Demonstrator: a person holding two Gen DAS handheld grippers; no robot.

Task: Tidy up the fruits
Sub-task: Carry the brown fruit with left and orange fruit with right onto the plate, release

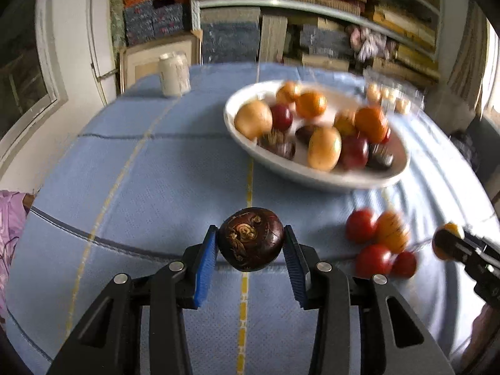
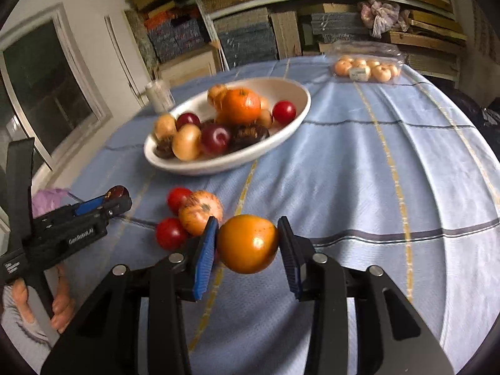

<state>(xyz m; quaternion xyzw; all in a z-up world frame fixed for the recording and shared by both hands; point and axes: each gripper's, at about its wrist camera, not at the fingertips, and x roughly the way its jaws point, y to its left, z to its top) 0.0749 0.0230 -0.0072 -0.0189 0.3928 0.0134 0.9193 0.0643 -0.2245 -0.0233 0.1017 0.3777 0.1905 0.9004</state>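
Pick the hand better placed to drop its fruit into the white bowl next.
Left, marginally. The left gripper, holding a dark brown fruit, faces the white bowl over bare cloth; loose tomatoes lie nearer the right gripper.

My left tool (image 1: 251, 243) and right tool (image 2: 247, 243) have black angular arms, silver screws, ribbed blue pads (image 1: 206, 268); white lettering marks one body.

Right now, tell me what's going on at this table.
A person is sorting fruit with a gripper in each hand. The left gripper is shut on a dark brown chestnut-like fruit, and the right gripper is shut on an orange fruit. Both are held above the blue tablecloth. A white bowl already holds mixed fruit, and a few red tomatoes lie loose beside it.
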